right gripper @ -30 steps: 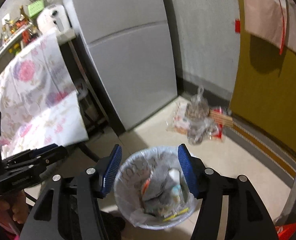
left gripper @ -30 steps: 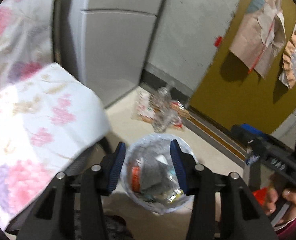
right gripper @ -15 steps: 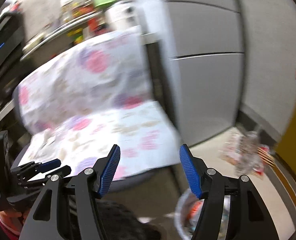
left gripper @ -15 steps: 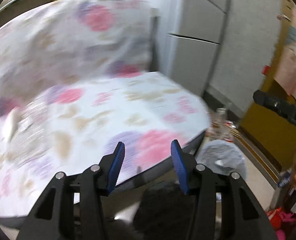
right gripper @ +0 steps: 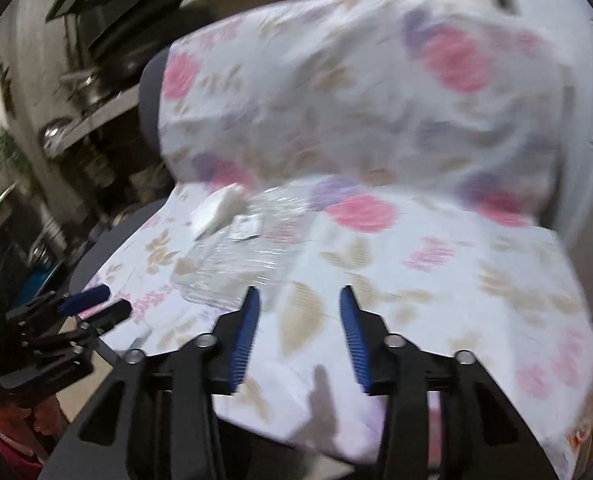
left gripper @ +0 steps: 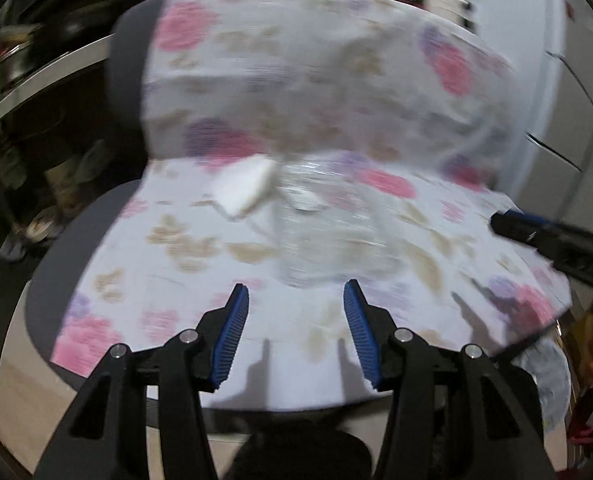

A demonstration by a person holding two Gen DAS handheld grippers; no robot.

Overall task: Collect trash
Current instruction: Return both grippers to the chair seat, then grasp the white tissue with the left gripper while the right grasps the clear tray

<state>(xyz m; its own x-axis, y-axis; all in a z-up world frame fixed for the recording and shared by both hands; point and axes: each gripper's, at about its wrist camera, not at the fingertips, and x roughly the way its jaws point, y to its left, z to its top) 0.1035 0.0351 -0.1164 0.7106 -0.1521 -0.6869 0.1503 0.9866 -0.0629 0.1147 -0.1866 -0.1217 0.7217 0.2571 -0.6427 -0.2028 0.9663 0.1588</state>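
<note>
A chair draped in a floral cloth fills both views. On its seat lie a crumpled clear plastic wrapper and a white wad of paper at its far left end. My left gripper hovers open over the seat's front, just short of the wrapper, with nothing between its fingers. My right gripper hovers to the right of the wrapper; its jaws are closing and hold nothing. Each gripper shows at the edge of the other's view, the left one and the right one.
Dark shelves with metal kitchenware stand left of the chair. A grey cabinet is at the right. The lined trash bin peeks out under the seat's right edge. A hand holds the left gripper.
Both views swung up and left from the trash bin on the floor to the chair seat. The right jaws stand narrower than before.
</note>
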